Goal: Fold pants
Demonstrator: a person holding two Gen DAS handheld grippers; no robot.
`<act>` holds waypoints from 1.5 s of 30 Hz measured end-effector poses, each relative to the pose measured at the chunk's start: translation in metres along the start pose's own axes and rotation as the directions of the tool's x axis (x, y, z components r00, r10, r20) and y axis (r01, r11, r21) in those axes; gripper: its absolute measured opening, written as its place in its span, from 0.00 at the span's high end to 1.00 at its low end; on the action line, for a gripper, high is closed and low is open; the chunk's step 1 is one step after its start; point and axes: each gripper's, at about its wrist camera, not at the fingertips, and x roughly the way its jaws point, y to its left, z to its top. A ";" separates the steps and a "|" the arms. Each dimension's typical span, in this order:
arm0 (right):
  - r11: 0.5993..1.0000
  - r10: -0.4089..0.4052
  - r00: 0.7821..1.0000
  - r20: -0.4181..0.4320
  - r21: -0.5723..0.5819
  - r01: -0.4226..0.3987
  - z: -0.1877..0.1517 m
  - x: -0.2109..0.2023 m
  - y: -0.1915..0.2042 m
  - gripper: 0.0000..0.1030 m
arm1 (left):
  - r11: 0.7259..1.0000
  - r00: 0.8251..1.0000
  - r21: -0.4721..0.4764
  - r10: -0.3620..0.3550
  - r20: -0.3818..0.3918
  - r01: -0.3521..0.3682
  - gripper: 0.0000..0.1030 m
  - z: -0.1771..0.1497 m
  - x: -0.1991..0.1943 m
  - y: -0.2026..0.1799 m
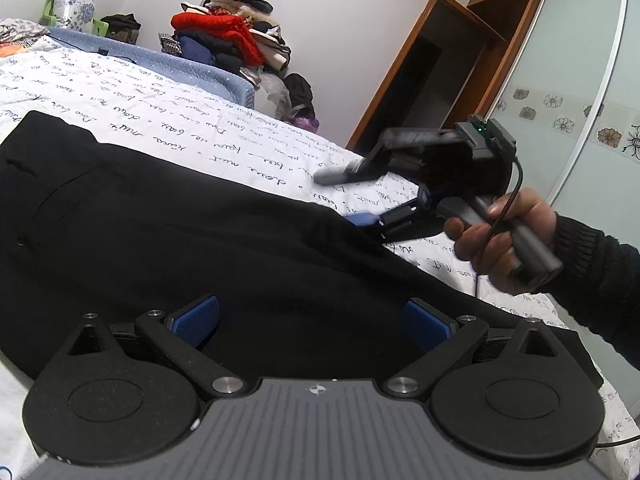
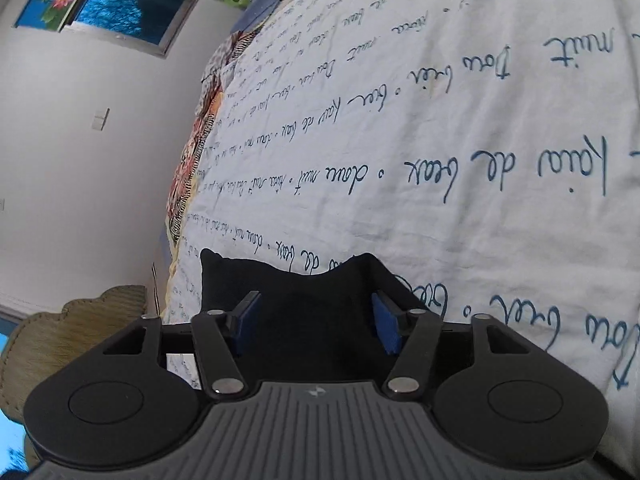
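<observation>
black pants (image 1: 180, 232) lie flat across the bed's script-printed sheet (image 1: 168, 128), near its edge. left hand-held gripper (image 1: 312, 320) spread above them; right hand-held gripper (image 2: 316, 320) spread around a pant end.

pants (image 1: 192, 232): matt black woven cloth, smooth | bedsheet (image 1: 168, 120): white cotton-like cloth w/ printed script, lightly creased | left gripper (image 1: 312, 320): matt black plastic, ribbed blue pads, shiny metal pins | wardrobe (image 1: 500, 8) behind bedsheet: glossy wood, frosted glass
</observation>
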 end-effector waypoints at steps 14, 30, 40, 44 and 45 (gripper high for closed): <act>0.994 -0.088 0.988 0.124 -0.059 0.096 -0.001 -0.001 -0.001 0.95 | 1.000 1.000 -0.004 0.008 -0.004 -0.008 0.01 -0.002 0.001 -0.001; 0.980 -0.191 0.932 0.309 0.016 0.196 -0.121 -0.136 -0.020 0.92 | 1.000 1.000 -0.005 0.009 -0.008 -0.009 0.01 -0.001 0.002 0.001; 0.967 -0.231 0.897 0.376 0.191 0.169 -0.141 -0.116 -0.076 0.98 | 0.999 0.999 0.031 0.039 -0.027 -0.038 0.01 -0.001 0.005 -0.005; 0.963 -0.270 0.860 0.433 0.138 0.233 -0.148 -0.116 -0.037 0.92 | 0.997 0.998 0.048 0.056 -0.036 -0.054 0.01 -0.002 0.007 -0.007; 0.967 -0.254 0.865 0.432 0.101 0.234 -0.151 -0.111 -0.031 0.84 | 0.996 0.997 0.059 0.064 -0.040 -0.062 0.01 -0.002 0.008 -0.009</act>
